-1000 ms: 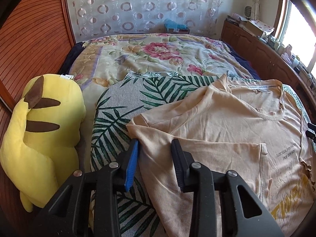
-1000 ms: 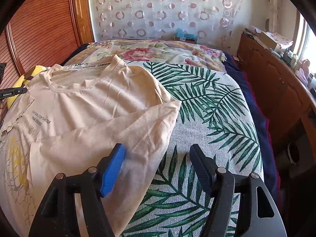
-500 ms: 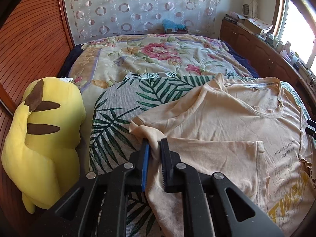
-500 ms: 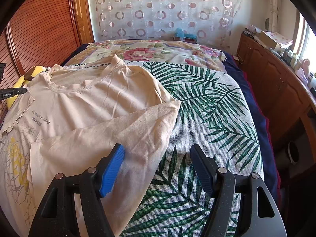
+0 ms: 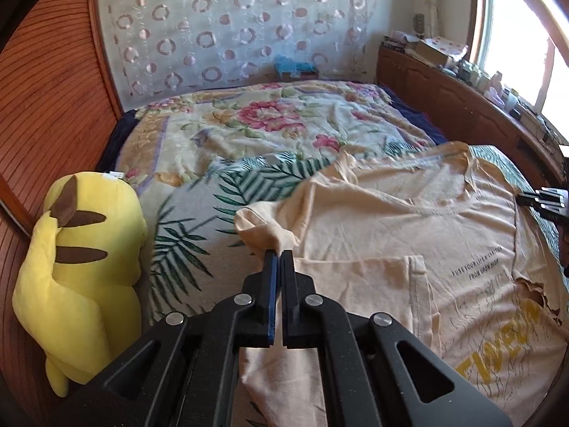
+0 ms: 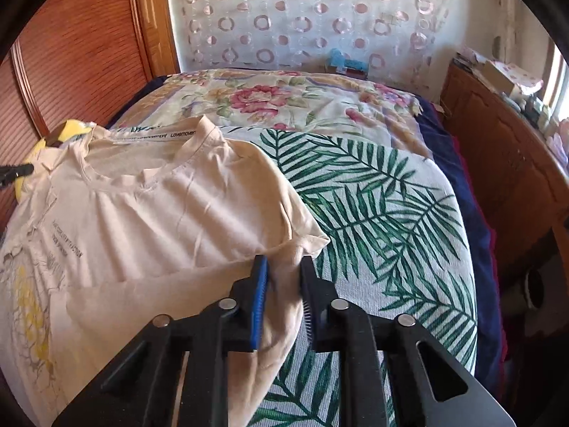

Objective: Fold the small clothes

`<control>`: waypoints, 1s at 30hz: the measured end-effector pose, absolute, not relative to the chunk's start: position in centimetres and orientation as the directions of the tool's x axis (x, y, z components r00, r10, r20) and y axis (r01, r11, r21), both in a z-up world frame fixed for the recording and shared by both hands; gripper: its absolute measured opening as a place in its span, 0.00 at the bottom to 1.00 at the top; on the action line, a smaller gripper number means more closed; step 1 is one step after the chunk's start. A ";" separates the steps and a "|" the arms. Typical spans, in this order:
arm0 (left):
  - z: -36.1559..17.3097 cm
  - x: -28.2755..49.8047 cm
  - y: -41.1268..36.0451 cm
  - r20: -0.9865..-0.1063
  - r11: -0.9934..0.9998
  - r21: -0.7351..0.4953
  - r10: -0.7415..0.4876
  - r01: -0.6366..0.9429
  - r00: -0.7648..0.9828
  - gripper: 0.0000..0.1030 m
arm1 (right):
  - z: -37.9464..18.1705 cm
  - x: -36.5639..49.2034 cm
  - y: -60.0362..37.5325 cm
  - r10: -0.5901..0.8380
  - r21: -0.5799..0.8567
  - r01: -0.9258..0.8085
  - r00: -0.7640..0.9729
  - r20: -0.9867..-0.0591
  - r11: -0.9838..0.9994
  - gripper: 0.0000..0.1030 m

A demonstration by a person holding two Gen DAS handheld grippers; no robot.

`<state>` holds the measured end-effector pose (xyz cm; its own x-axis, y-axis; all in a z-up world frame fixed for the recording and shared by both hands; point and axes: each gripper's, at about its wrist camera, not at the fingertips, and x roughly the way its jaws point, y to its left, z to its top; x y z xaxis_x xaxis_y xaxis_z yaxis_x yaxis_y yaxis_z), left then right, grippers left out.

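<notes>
Left wrist alone shows whole yellow plush (image 5: 78, 277).

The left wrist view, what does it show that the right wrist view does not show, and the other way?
Only the left wrist view shows the left tongs shut on the T-shirt's sleeve, the whole yellow plush toy and the bright window.

Only the right wrist view shows the right tongs closing with the other sleeve between them, and the dark blue sheet along the bed's side.

Both show the beige T-shirt, the palm-leaf blanket, the floral cover and the circle-patterned curtain.
</notes>
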<state>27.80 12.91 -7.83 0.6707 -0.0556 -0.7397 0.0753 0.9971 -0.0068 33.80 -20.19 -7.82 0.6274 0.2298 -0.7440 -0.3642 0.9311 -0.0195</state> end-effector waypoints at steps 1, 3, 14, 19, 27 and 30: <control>-7.8 27.9 13.4 -0.739 0.998 -0.010 -0.047 0.058 0.672 0.03 | -7.9 33.7 -19.9 0.219 -0.041 -0.369 0.633 -0.742 0.928 0.13; -8.0 28.2 14.6 -0.748 0.999 -0.031 -0.044 0.032 0.663 0.03 | -8.1 33.5 -19.5 0.202 -0.076 -0.375 0.648 -0.735 0.924 0.12; -10.1 30.2 16.8 -0.783 1.000 -0.004 0.016 -0.031 0.622 0.21 | -8.7 32.7 -18.0 0.153 -0.164 -0.374 0.687 -0.711 0.913 0.08; -11.3 30.4 17.2 -0.798 0.999 -0.040 -0.014 -0.029 0.602 0.40 | -8.6 32.5 -18.2 0.168 -0.146 -0.378 0.681 -0.713 0.914 0.08; -11.4 31.2 16.8 -0.788 0.993 -0.115 -0.100 0.014 0.608 0.22 | -8.6 32.9 -18.5 0.171 -0.140 -0.378 0.679 -0.714 0.915 0.07; -11.0 31.2 16.9 -0.792 0.984 -0.179 -0.155 0.019 0.591 0.06 | -8.4 32.9 -18.6 0.199 -0.103 -0.382 0.672 -0.713 0.919 0.05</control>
<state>31.21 16.94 -10.98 0.5910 -0.1549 -0.7917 0.0185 0.9837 -0.1787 32.89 -18.64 -8.44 0.6720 0.1994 -0.7132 -0.3817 0.9186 -0.1028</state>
